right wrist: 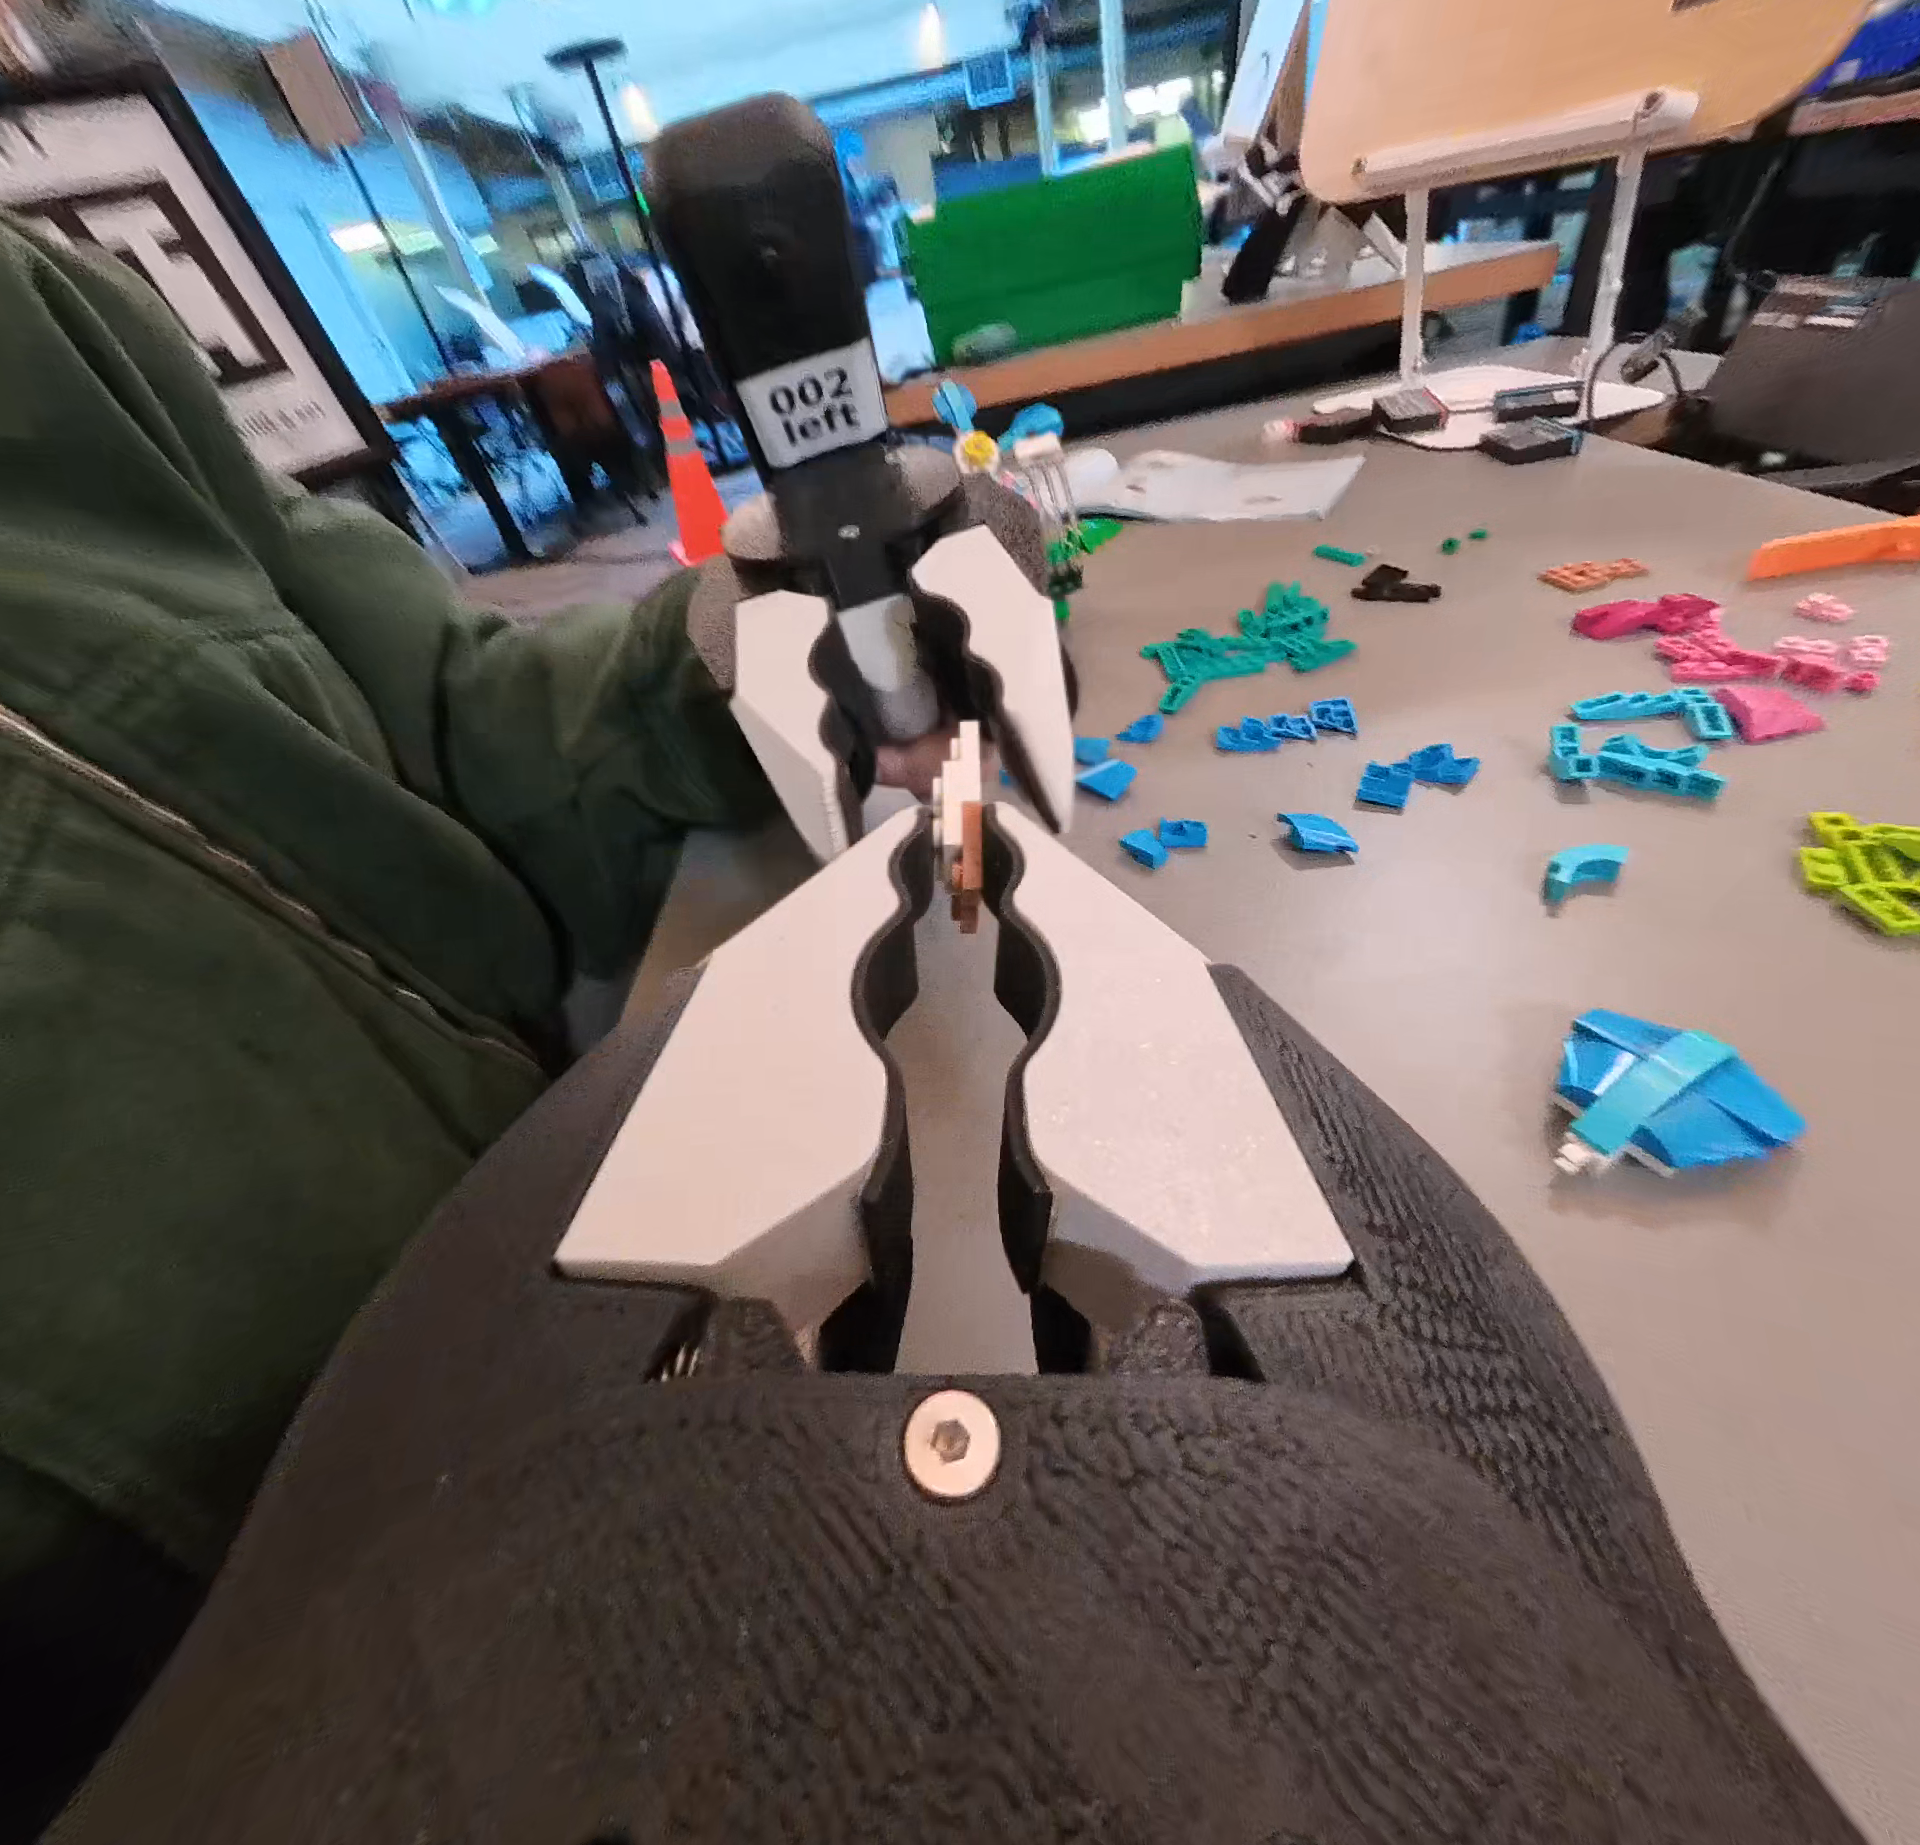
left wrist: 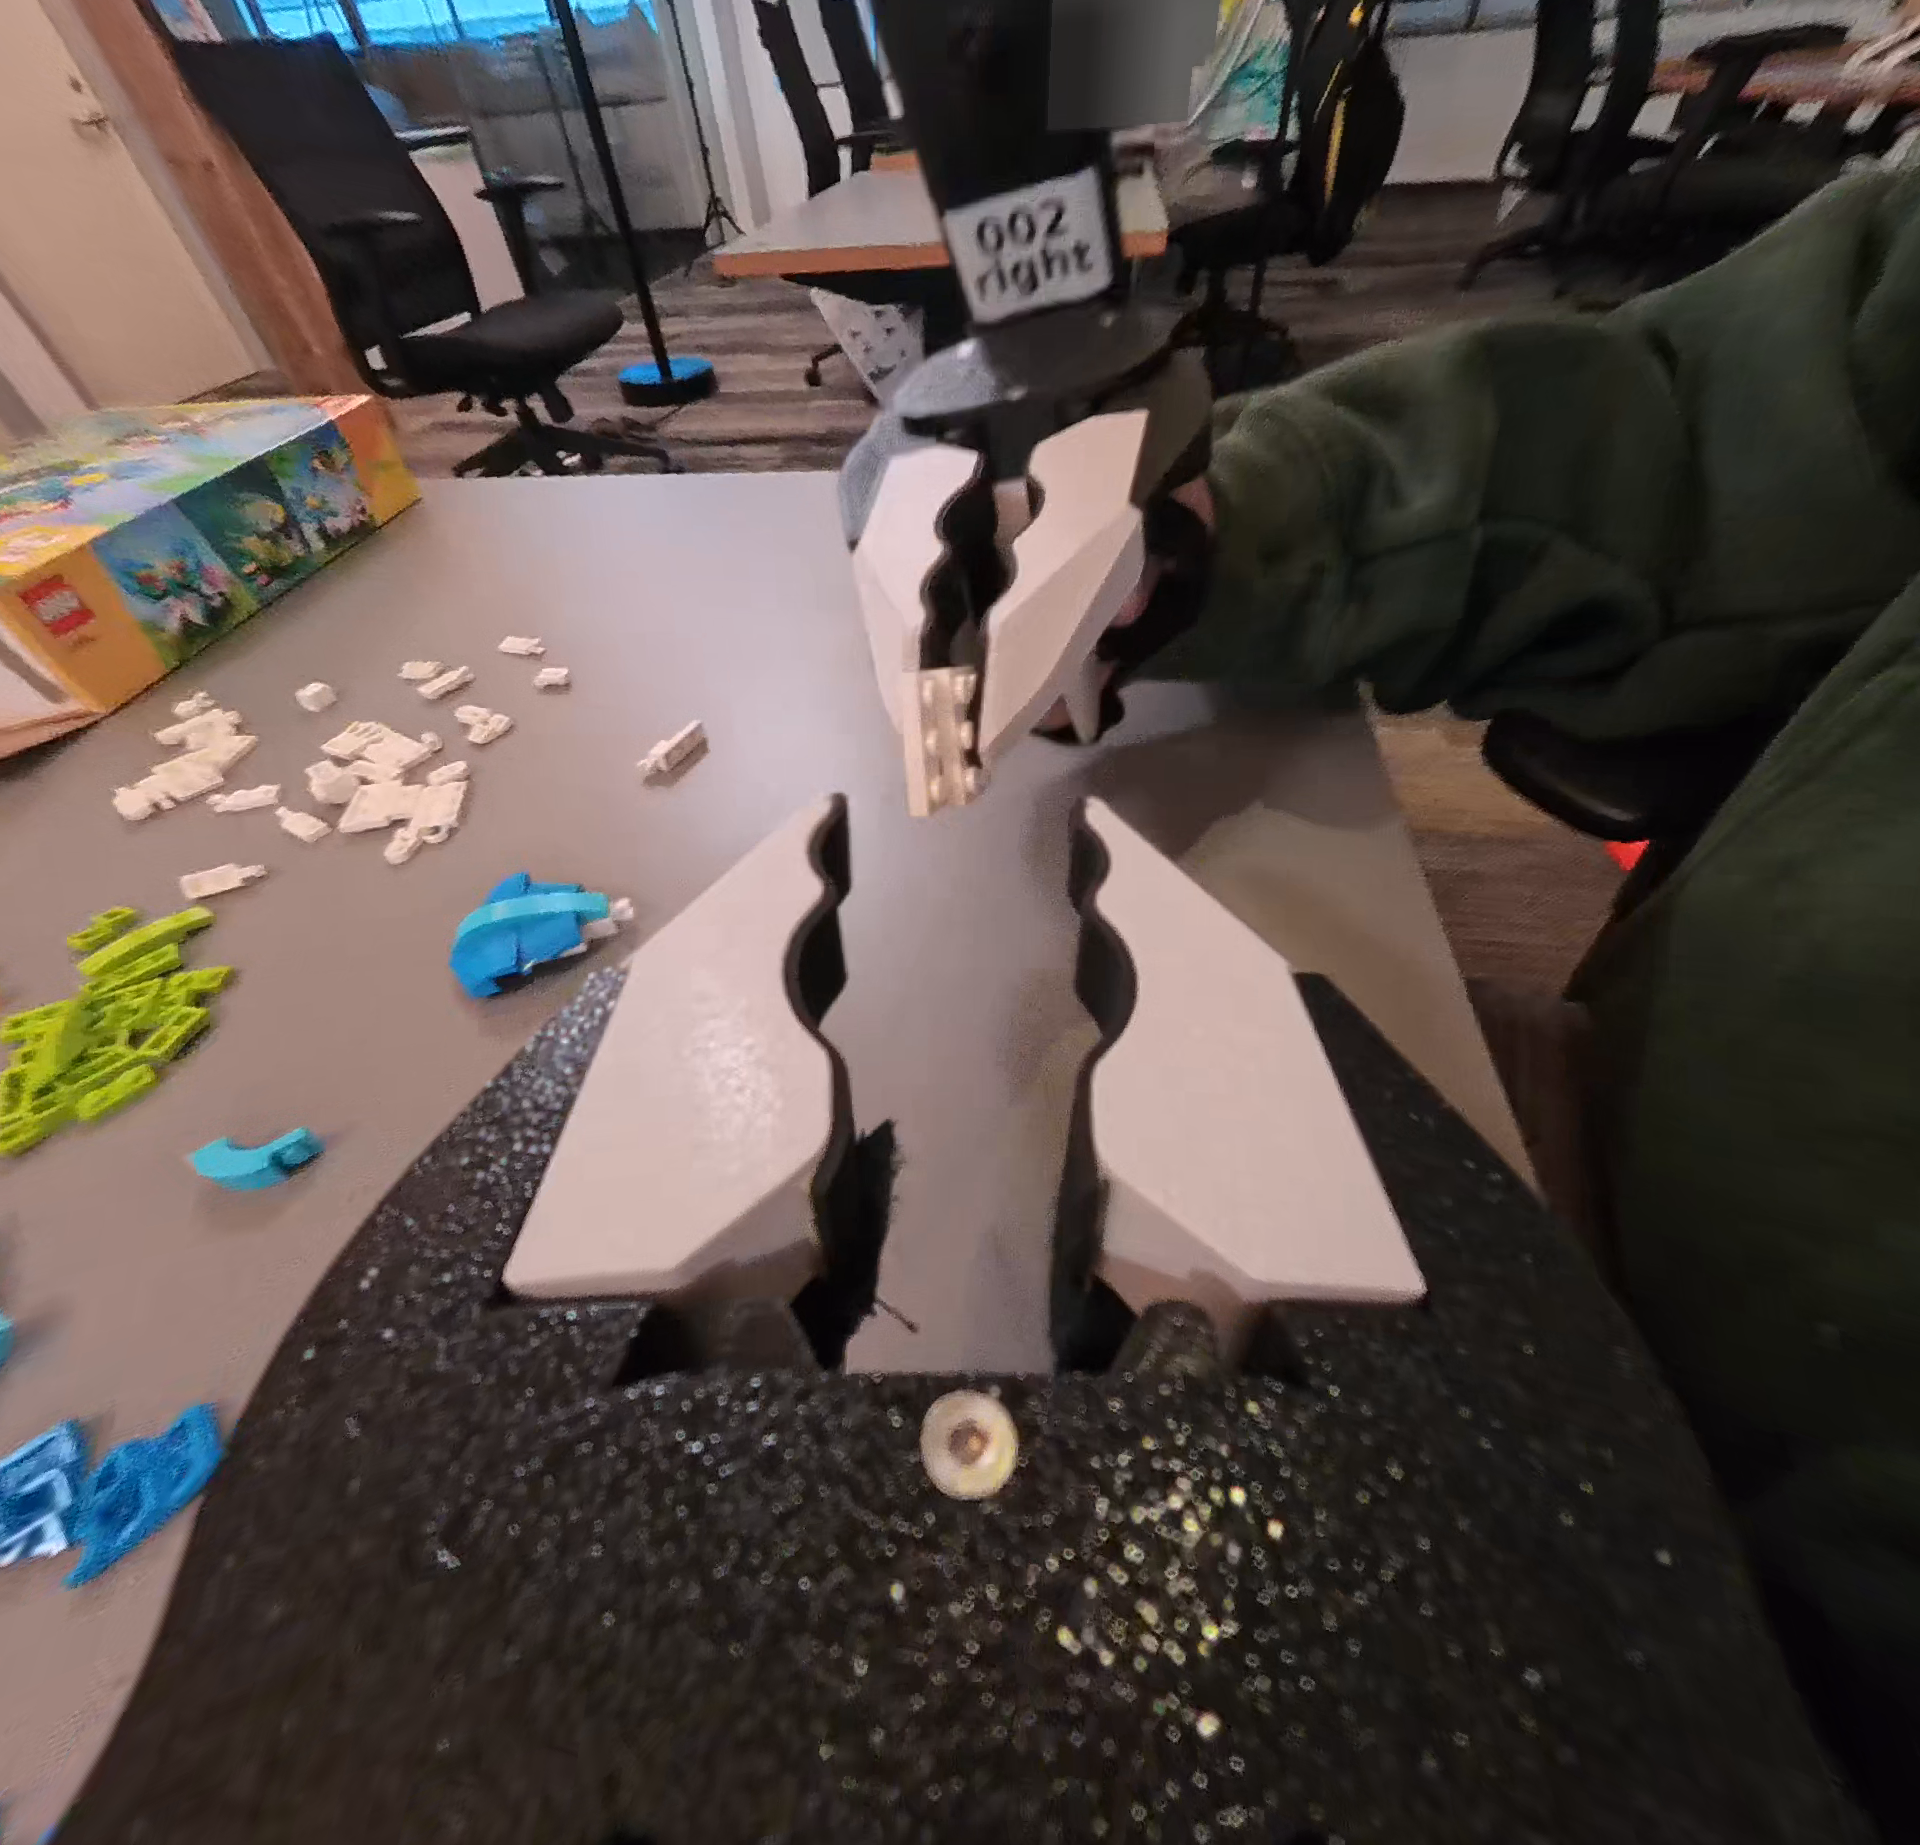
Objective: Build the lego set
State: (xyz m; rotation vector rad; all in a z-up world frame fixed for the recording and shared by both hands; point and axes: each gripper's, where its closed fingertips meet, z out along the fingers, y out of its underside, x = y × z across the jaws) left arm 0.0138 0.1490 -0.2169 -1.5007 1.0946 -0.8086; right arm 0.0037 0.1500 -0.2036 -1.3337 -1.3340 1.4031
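Above the desk edge: two hand-held grippers meet tip to tip over the grey desk (left wrist: 644,569), each held by a person in a green sleeve (left wrist: 1507,507).

Right hand-held gripper (right wrist: 961,839): clenched at its tips on a small stack of bricks, a white studded plate (left wrist: 943,746) with a brown piece (right wrist: 971,876) against it. Both pads press on the stack, and most of the white plate juts out past the tips.

Left hand-held gripper (left wrist: 961,829): released, its jaws well apart with only bare desk showing between them. It holds nothing. Its tips lie just beside the jutting end of the white plate, and I cannot tell whether they touch it.

Risk, slip: the stack is pinched only at the very tips of the right hand-held gripper, so, as I judge it, a sideways push could twist it out of the grasp.

Risk, split: the brown piece and the white plate could come apart if pressed off-square, since they are thin and joined by studs alone.

Risk, fall: the grasp is near the desk's edge, so a dropped brick could land on the floor.

Nearby on the desk: loose white pieces (left wrist: 312,767), lime green pieces (left wrist: 99,1026), a blue built part (left wrist: 525,928), a single blue curved piece (left wrist: 255,1161) and a printed box (left wrist: 197,528), all well apart from both hand-held grippers.
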